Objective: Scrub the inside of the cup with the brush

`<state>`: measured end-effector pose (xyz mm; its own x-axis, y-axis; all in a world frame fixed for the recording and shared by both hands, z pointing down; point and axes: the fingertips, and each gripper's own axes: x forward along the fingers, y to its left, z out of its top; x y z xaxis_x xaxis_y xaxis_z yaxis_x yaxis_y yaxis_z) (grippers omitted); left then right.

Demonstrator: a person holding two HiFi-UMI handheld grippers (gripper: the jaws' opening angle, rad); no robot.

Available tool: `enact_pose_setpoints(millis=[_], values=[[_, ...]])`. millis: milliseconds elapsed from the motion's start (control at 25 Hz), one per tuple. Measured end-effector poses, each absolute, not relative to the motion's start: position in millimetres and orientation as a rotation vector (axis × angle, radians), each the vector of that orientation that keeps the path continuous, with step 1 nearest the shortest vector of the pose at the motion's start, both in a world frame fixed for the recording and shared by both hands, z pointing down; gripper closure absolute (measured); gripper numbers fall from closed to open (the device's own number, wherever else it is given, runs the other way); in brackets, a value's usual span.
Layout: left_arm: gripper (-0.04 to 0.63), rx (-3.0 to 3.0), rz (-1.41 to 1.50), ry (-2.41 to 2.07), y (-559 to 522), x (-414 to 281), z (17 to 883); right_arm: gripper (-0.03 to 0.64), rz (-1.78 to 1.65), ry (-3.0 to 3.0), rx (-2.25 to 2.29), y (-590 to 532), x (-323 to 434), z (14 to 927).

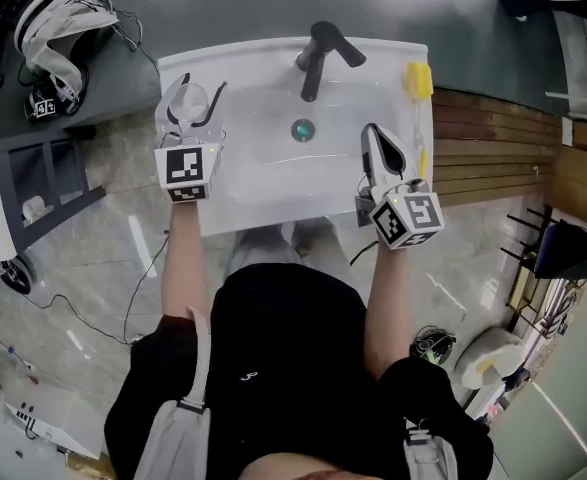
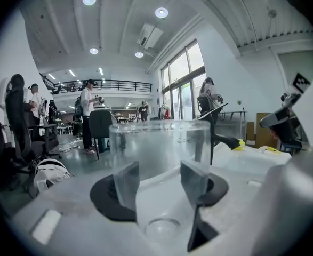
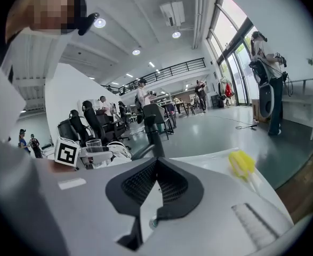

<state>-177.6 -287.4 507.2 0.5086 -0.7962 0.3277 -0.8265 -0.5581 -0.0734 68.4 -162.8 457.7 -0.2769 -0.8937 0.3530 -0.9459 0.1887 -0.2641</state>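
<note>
Grips clear cup [image 2: 159, 148] between left gripper's [image 2: 160, 180] jaws at sink's [image 1: 273, 48] left corner; holds right gripper's [image 3: 156, 164] jaws together, yellow brush [image 3: 241, 164] well apart on right rim.

Cup [image 1: 186, 104] sits between left tongs [image 1: 201, 92] at the sink's [image 1: 258, 50] back-left corner, brush [image 1: 419, 81] lies on its right rim.

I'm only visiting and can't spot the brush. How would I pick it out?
Find the white sink with the black faucet. Along its right rim, beside the right gripper, lies the brush. It is the only yellow thing there: a yellow head on a pale handle.
</note>
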Motion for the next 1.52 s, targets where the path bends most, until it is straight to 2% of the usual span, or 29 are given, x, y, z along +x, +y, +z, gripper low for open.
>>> enact_pose_setpoints(millis=[600,720,1160,1520], values=[[0.330,2.640,0.630,-1.433,-231,-149,481,0.611,0.652,-2.144,1.975,-106,201,475],[0.330,2.640,0.658,-1.426,-224,-141,479,0.582,0.664,-2.121,1.984,-99,220,480],[0.330,2.660,0.790,-1.390,-190,-111,480,0.548,0.708,-2.030,1.919,-75,266,514],[0.330,2.646,0.877,-1.399,-167,-92,477,0.526,0.723,-1.946,1.714,-64,267,561]])
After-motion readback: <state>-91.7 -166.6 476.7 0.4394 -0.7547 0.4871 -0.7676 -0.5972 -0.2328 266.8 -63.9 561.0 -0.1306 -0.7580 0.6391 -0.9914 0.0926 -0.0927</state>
